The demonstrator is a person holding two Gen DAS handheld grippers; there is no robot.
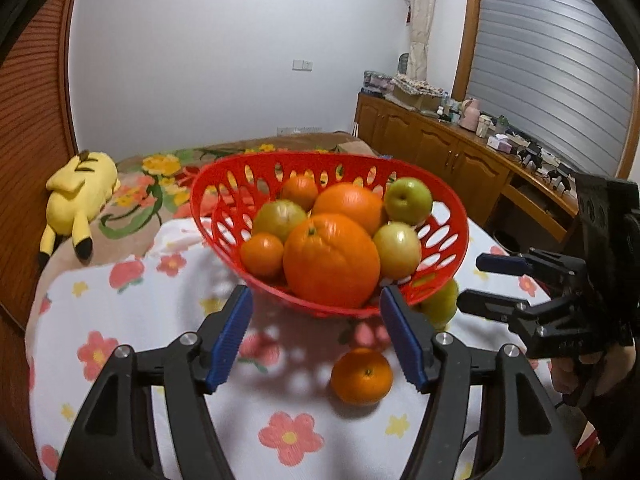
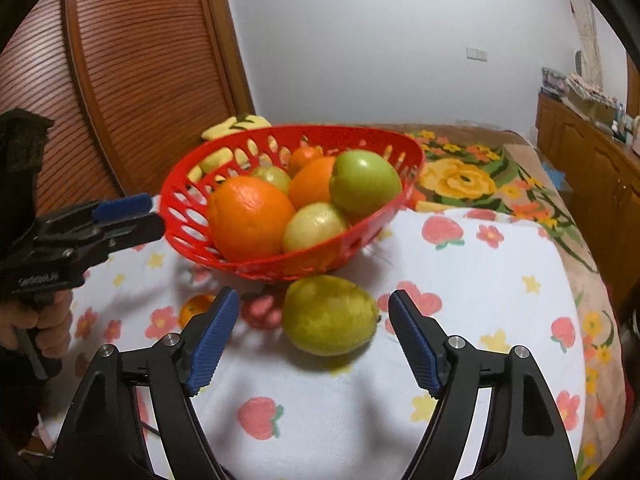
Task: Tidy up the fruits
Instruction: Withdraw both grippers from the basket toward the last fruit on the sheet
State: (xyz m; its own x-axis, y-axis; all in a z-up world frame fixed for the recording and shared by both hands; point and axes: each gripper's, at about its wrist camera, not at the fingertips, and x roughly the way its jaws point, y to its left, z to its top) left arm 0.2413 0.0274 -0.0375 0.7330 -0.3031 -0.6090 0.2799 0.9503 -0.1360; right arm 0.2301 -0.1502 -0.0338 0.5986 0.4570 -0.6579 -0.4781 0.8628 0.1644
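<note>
Jaws standing open and empty, the right gripper (image 2: 314,334) is bracketing the loose pear (image 2: 330,314) at lower centre, the left gripper (image 1: 316,334) nearing the stray mandarin (image 1: 362,376); next, closing and lifting into the red basket (image 2: 192,216).

A bed carries everything, spread with a white cloth (image 2: 460,280) printed with pink flowers and strawberries, over a brown floral blanket (image 2: 472,176). A red basket (image 1: 208,200) of fruit stands on the cloth. Just in front of the basket lies a green pear (image 2: 330,314), and beside that pear a small orange (image 1: 362,376). Behind the basket, a yellow plush toy (image 1: 80,196) lies on the blanket.
</note>
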